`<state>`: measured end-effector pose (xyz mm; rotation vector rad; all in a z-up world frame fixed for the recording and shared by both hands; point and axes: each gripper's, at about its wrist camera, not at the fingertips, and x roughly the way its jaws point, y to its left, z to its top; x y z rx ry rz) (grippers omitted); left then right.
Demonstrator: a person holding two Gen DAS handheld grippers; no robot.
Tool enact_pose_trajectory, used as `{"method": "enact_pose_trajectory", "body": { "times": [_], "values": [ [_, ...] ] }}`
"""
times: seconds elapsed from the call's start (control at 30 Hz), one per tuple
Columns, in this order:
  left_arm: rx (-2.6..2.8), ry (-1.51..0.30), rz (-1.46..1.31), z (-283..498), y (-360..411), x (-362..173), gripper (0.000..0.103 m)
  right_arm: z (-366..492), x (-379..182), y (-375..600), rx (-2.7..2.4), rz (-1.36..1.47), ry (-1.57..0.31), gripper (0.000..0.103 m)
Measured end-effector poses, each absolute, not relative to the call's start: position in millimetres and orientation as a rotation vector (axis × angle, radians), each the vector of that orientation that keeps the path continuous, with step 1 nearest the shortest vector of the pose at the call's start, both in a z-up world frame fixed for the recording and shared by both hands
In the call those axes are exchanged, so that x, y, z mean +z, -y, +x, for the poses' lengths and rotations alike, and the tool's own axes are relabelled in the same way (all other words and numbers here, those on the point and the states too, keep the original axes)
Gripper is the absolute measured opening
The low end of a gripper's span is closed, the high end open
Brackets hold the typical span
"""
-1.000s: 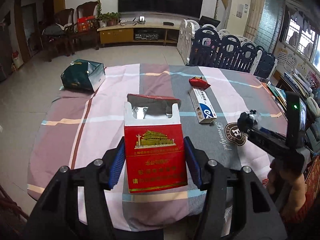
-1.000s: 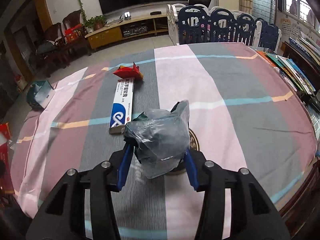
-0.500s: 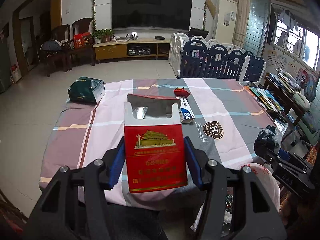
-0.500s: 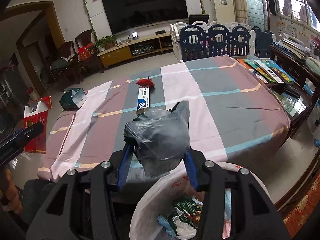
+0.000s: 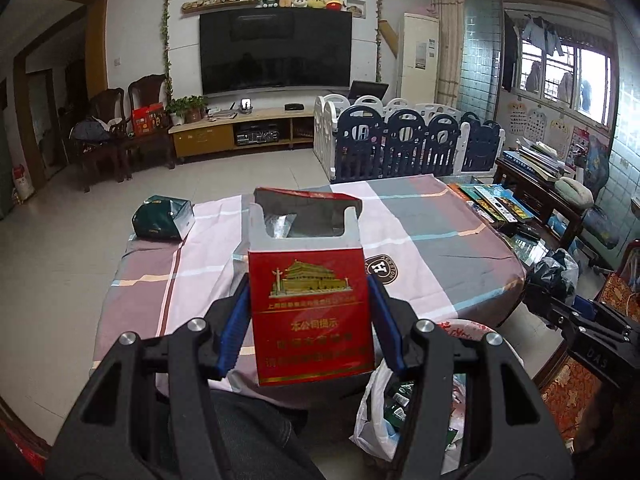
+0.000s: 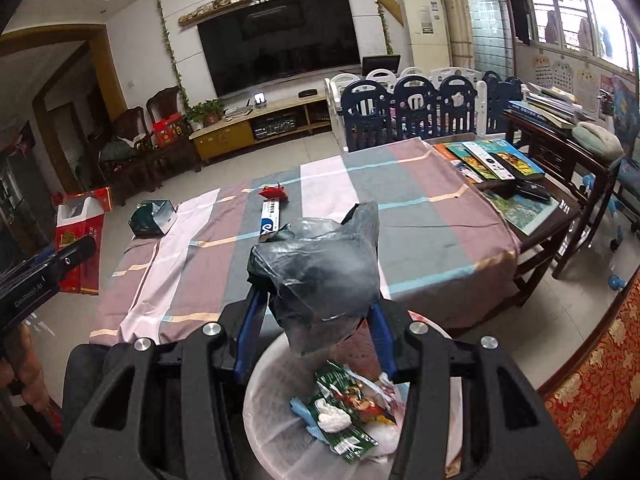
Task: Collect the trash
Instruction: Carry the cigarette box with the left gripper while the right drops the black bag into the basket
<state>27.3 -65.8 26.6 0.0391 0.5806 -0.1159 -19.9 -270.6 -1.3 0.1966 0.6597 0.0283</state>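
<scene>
Left gripper [image 5: 308, 320], centre-bottom of left wrist view: blue-padded fingers [image 5: 233, 330] clamped on both sides of an open red cardboard cigarette pack with gold building print [image 5: 310, 304], held upright, flip lid tilted back, foil liner visible at top. Pack raised above near edge of desk covered in pink, grey and mauve striped cloth [image 5: 420, 236].

Right gripper [image 6: 314, 320], centre-bottom of right wrist view: fingers [image 6: 249, 330] pinching a crumpled grey translucent plastic bag [image 6: 320, 276], hanging directly over a white plastic-lined trash bin [image 6: 264, 392]. Bin at lower centre, just off near desk edge; inside: green printed snack wrapper [image 6: 344, 408], white crumpled tissue [image 6: 330, 420], blue scrap.

On desk, upper left of right wrist view: dark green opened carton [image 6: 150, 218] near far-left corner; long white-and-blue tube box [image 6: 269, 220] mid-desk, small red crumpled wrapper [image 6: 274, 192] just beyond its far end. Left wrist view: same carton at left, bin bag partly visible lower right behind fingers.
</scene>
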Motion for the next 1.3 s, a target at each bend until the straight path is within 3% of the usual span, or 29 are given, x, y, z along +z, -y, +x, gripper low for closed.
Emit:
{"method": "enact_pose_trajectory", "body": {
  "times": [0.33, 0.97, 1.3],
  "values": [
    [-0.186, -0.515, 0.128, -14.0, 115.2, 42.3, 0.057, -55.9, 9.4, 301.8, 0.008, 0.246, -0.633, 0.049],
    [-0.304, -0.638, 0.134, -10.2, 144.8, 12.0, 0.057, -60.0, 2.6, 309.7, 0.01, 0.256, -0.657, 0.049],
    [-0.314, -0.661, 0.14, -9.9, 152.6, 2.7, 0.057, -39.0, -60.0, 303.6, -0.001, 0.283, -0.861, 0.049]
  ]
}}
